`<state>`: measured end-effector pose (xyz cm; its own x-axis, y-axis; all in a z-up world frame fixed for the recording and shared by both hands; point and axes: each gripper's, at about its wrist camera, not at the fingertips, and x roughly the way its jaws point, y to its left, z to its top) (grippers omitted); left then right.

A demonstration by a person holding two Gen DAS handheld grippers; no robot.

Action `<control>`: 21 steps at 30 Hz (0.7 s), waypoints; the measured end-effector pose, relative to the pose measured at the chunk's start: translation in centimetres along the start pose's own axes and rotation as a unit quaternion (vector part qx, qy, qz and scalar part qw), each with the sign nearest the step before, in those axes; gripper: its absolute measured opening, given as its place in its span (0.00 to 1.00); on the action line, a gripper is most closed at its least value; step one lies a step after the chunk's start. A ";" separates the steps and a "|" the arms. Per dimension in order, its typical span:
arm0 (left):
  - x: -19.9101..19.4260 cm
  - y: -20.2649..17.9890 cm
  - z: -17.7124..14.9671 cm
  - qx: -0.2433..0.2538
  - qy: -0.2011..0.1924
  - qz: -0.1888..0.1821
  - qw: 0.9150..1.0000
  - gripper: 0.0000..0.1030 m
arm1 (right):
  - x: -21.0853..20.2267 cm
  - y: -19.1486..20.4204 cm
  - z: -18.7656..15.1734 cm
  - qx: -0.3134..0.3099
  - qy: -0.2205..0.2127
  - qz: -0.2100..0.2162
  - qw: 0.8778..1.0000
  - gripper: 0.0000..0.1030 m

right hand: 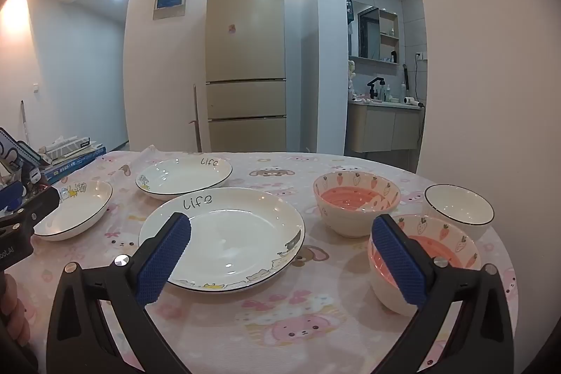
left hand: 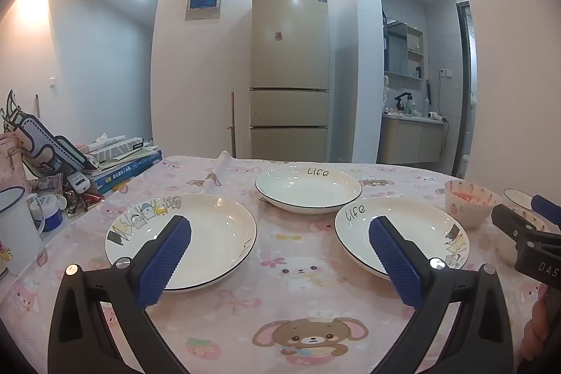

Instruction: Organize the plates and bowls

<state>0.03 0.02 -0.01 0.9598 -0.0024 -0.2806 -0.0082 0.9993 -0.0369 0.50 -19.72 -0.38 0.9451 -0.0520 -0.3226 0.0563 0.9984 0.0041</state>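
Three white plates with black rims lie on the pink cartoon tablecloth: a left plate (left hand: 196,233) (right hand: 75,211), a far plate (left hand: 308,186) (right hand: 184,176) and a right plate (left hand: 413,233) (right hand: 228,230), the last two marked "Life". Two carrot-pattern bowls with pink insides (right hand: 356,198) (right hand: 431,251) and a white bowl (right hand: 457,205) stand to the right. My left gripper (left hand: 280,230) is open and empty, held above the table between the left and right plates. My right gripper (right hand: 280,230) is open and empty, between the right plate and the near pink bowl.
A stack of books (left hand: 126,163), a white mug (left hand: 15,226) and small clutter sit at the table's left edge. A beige fridge (left hand: 290,69) stands behind the table. The right gripper's body shows at the right edge of the left wrist view (left hand: 526,233).
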 end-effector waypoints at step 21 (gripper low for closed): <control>0.0 0.0 0.0 0.004 -0.002 0.005 1.000 1.00 | -0.2 0.1 0.1 -0.001 0.006 0.001 1.000 1.00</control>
<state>0.00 -0.03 0.00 0.9608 0.0069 -0.2771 -0.0150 0.9995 -0.0270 0.33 -19.60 -0.21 0.9410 -0.0494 -0.3347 0.0533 0.9986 0.0025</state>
